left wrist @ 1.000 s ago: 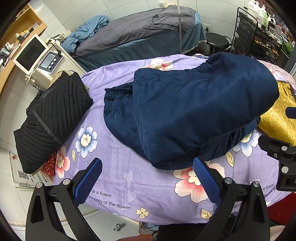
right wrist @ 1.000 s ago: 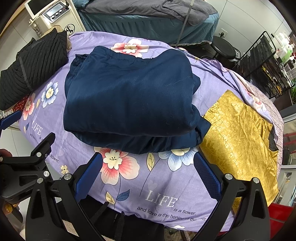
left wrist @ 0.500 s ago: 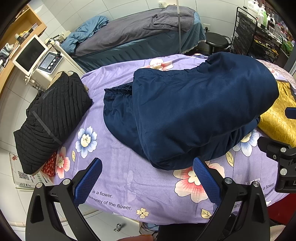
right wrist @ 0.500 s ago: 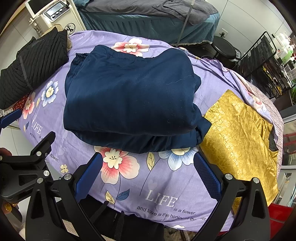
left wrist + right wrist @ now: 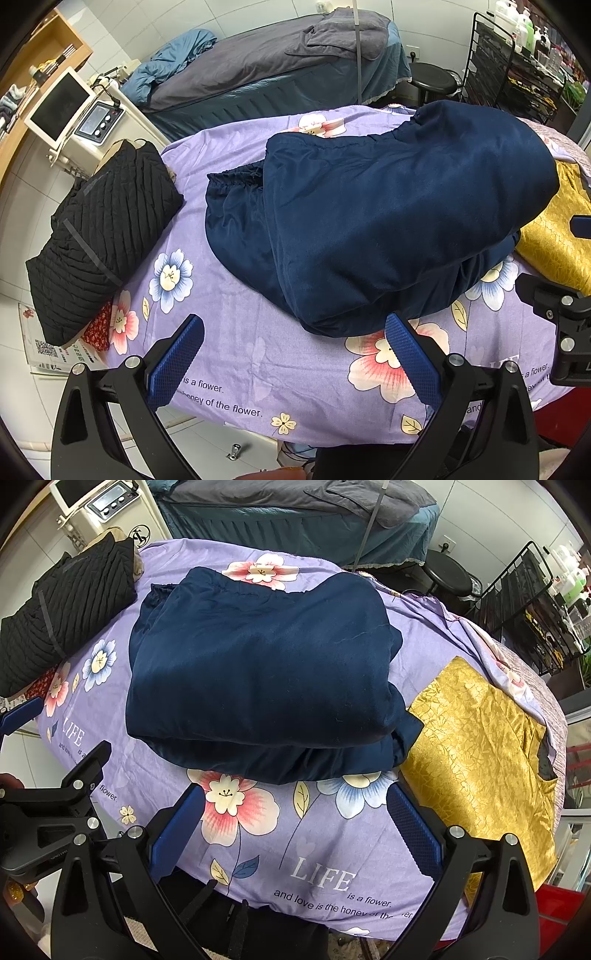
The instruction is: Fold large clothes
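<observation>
A navy blue garment (image 5: 388, 218) lies folded in a thick stack in the middle of the table, which is covered by a purple flowered sheet (image 5: 258, 354). It also shows in the right wrist view (image 5: 258, 675). My left gripper (image 5: 293, 356) is open and empty, held near the table's front edge, short of the garment's near fold. My right gripper (image 5: 295, 829) is open and empty over the sheet in front of the garment.
A black ribbed garment (image 5: 99, 236) lies folded at the table's left end. A gold garment (image 5: 484, 753) lies spread at the right. Behind the table are a treatment bed (image 5: 273, 74), a machine with a screen (image 5: 74, 110), a black stool (image 5: 432, 79) and a wire rack (image 5: 517, 77).
Almost nothing. Both grippers stay open and hover in place with only a slight drift; the clothes have not moved.
</observation>
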Demonstrator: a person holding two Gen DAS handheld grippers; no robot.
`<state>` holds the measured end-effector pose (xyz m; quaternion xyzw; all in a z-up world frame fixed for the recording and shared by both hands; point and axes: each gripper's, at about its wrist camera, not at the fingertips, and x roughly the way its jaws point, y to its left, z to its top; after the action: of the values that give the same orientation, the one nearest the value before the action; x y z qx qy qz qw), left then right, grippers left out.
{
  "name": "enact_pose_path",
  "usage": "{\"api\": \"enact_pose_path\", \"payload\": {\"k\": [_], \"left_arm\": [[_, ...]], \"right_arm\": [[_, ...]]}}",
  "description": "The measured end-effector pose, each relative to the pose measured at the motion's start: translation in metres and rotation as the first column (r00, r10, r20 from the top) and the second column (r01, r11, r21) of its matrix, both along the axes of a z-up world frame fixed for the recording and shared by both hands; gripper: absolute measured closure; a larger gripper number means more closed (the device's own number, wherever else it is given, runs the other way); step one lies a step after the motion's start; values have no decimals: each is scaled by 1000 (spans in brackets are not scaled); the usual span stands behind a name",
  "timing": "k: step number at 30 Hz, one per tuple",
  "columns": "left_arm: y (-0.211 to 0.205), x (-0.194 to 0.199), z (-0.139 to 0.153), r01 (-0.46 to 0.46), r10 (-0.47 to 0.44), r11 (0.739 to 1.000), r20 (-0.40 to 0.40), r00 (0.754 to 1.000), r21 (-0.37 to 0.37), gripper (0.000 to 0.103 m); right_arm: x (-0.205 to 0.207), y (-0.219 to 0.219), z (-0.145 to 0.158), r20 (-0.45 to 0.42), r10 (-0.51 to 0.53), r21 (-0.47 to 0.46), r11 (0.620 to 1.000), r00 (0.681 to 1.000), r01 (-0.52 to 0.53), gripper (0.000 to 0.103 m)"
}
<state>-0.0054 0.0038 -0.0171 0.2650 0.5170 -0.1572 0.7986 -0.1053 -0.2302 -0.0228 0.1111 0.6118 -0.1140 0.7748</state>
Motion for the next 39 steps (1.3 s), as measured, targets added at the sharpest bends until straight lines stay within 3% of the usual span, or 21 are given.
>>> {"api": "enact_pose_path", "payload": {"k": [17, 22, 25, 31, 35, 39], "left_arm": [[-3, 12, -12, 6, -5, 1000, -47, 999, 16, 6], [-3, 18, -19, 17, -15, 999, -43, 999, 33, 6], [-2, 24, -27, 19, -17, 999, -87, 996, 32, 6], [17, 39, -38, -71, 77, 996, -100, 992, 63, 6], [34, 46, -42, -129, 136, 990, -133, 982, 57, 6], [53, 48, -46, -193, 194, 981, -171, 966, 23, 7]], "right_arm": [[0, -6, -2, 25, 10, 33, 999, 1000, -11, 6], [3, -12, 15, 120, 22, 98, 995, 993, -34, 6], [8, -22, 30, 184, 18, 102, 994, 983, -37, 6], [35, -69, 40, 258, -74, 169, 985, 963, 31, 6], [70, -105, 24, 240, -144, 234, 968, 960, 87, 6], [114, -133, -27, 115, -205, 309, 937, 972, 161, 6]]}}
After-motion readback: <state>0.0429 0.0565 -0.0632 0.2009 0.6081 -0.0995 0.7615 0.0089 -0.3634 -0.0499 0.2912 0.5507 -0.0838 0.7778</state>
